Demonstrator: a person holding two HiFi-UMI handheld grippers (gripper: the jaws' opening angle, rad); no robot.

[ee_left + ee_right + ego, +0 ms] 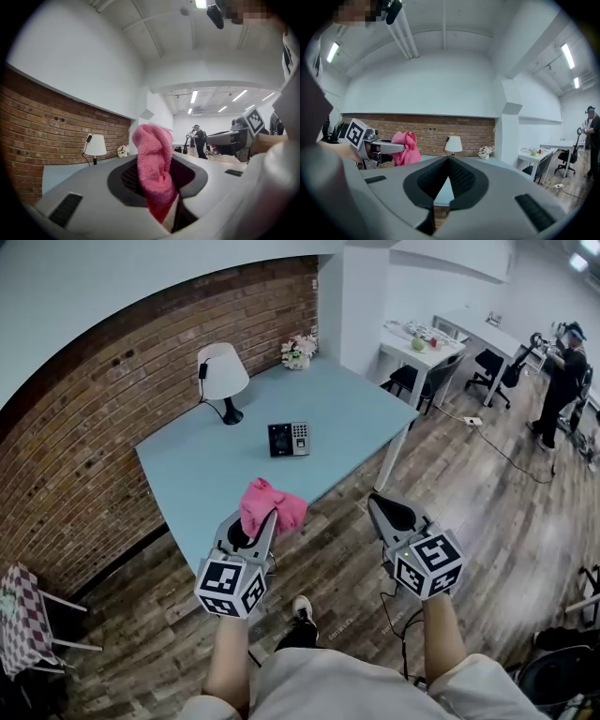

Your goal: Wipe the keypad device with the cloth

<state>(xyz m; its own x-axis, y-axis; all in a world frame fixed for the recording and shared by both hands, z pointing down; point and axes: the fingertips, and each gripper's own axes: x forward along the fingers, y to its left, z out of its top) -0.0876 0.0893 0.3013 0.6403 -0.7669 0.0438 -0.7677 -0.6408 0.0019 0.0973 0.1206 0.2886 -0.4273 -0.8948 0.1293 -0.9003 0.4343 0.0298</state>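
Bright, even light from ceiling strips (193, 96), shadows soft. Strong fisheye: brick wall (112, 399) bows in head view, black vignette rings both gripper views. Close to the lens the cloth (154, 164) looks slightly soft.

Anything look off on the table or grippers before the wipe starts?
Nothing stands out. The keypad device lies flat on the table; the lamp and flowers stand upright near the brick wall. The left gripper is shut on the pink cloth; the right gripper is shut, empty.
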